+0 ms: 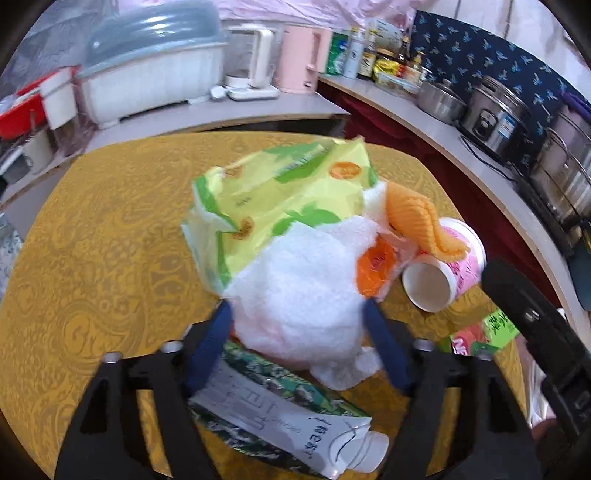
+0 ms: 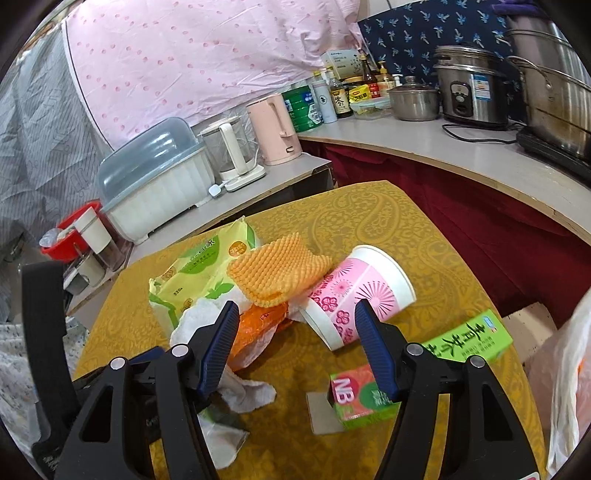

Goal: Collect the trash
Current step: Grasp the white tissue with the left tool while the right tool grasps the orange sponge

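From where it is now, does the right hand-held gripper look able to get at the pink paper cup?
Probably yes. The right hand-held gripper is open and empty, and the pink paper cup lies on its side just ahead, its lower half exposed. Only the orange cloth overlaps its far end.

A yellow patterned tablecloth (image 2: 369, 221) covers the near surface. Behind it runs a pale counter (image 2: 461, 147), bending round a corner, with dark red fabric (image 2: 461, 221) hanging below its edge. On the counter, left of the corner, stand a white dish rack (image 2: 159, 195) with a grey-blue lid, a clear jug (image 2: 229, 147) and a pink kettle (image 2: 273, 129). Right of the kettle come a green tin (image 2: 301, 107), sauce bottles (image 2: 340, 98), a lidded steel pot (image 2: 413, 98), a rice cooker (image 2: 471, 92) and a tall steel pot (image 2: 554, 96). Pink dotted cloth (image 2: 203, 55) hangs behind the kettle; navy printed cloth (image 2: 406, 33) hangs behind the cooker.
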A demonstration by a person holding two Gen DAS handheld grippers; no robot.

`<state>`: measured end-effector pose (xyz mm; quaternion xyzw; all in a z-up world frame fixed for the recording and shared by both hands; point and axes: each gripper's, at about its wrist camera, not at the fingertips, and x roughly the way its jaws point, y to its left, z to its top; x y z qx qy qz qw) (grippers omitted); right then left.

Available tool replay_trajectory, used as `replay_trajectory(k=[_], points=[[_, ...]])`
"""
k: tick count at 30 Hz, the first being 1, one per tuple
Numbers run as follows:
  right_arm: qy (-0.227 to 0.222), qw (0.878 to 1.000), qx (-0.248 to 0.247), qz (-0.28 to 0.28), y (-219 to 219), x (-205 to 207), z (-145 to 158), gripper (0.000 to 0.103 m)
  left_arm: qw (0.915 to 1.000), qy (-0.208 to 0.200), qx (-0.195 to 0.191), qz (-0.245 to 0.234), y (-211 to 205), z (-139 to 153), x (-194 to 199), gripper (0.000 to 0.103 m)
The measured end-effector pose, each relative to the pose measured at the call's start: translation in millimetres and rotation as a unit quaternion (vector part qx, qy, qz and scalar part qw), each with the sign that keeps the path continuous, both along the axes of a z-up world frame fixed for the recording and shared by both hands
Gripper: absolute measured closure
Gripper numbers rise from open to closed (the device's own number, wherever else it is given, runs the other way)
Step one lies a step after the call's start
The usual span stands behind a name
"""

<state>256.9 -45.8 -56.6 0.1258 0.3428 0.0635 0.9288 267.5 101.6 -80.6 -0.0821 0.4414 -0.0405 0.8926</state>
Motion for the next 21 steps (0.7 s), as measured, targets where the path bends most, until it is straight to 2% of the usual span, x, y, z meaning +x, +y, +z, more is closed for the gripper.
replay_trajectory(k=[2, 3, 7, 8, 12, 14, 16, 19, 21], points=[[0.003, 1.000, -0.006, 0.006, 6, 7, -3, 0.040, 0.9998, 0.008, -0.016, -0.004, 3, -3, 1, 0.061], [0.003, 1.000, -0.007, 0.009, 7, 9, -4, 0.040, 0.9998, 0.006, -0.020, -0.004, 5, -3, 0, 0.064], [0.009, 1.000, -0.012, 0.020, 16, 21, -10, 0.040, 0.9997, 0.000, -0.025, -0.005, 13, -3, -4, 0.089], [0.010, 1.000, -0.012, 0.022, 18, 23, -12, 0.040, 0.9996, -0.002, -0.028, -0.004, 16, -3, -5, 0.091], [0.017, 0.999, -0.010, 0.028, 25, 35, -19, 0.043, 0.9992, -0.006, -0.040, 0.001, 25, 0, -10, 0.093], [0.019, 0.999, -0.007, 0.029, 26, 40, -21, 0.051, 0.9990, -0.007, -0.044, 0.003, 28, 2, -12, 0.093], [0.026, 0.999, 0.001, 0.031, 25, 46, -24, 0.069, 0.9989, -0.007, -0.047, 0.004, 31, 3, -14, 0.093], [0.033, 0.999, 0.021, 0.030, 19, 47, -29, 0.080, 0.9988, -0.009, -0.049, 0.005, 34, 6, -19, 0.093], [0.028, 0.999, 0.024, 0.027, 16, 43, -26, 0.083, 0.9986, -0.009, -0.051, 0.007, 37, 7, -22, 0.093]])
